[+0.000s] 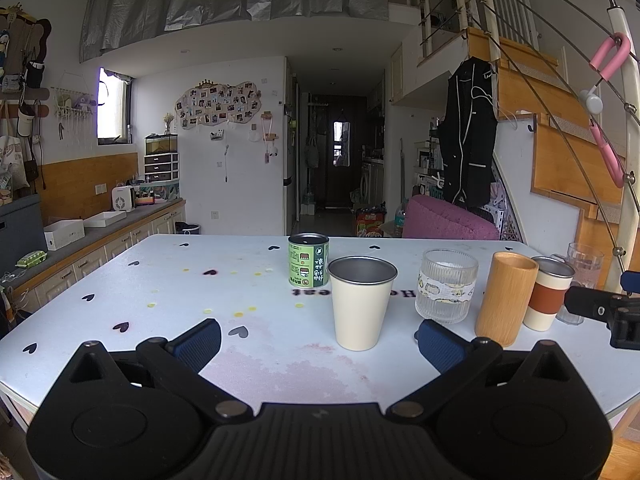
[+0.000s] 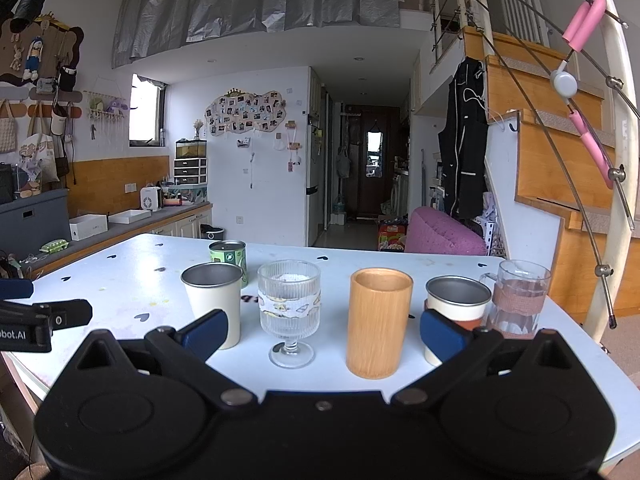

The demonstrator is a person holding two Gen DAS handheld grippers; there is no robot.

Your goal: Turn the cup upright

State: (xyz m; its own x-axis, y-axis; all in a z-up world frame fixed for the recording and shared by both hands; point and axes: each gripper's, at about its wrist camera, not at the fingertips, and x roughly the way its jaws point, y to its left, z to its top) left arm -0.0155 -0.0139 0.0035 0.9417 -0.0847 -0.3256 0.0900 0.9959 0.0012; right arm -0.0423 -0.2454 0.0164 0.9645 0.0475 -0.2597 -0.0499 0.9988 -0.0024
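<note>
Cream cup (image 1: 362, 304) stands upright, centre frame on the bench (image 1: 160, 280). Both tools, left (image 1: 318, 338) and right (image 2: 324, 334), gape wide, holding nothing. Grip it mid-wall (likely light, slick metal).

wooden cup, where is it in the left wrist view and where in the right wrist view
Left wrist view: the wooden cup stands right of centre, between the ribbed glass and the orange-banded cup.
Right wrist view: it stands near centre, just right of the ribbed glass.
Shared landmark: the green can behind the cream cup.
</note>
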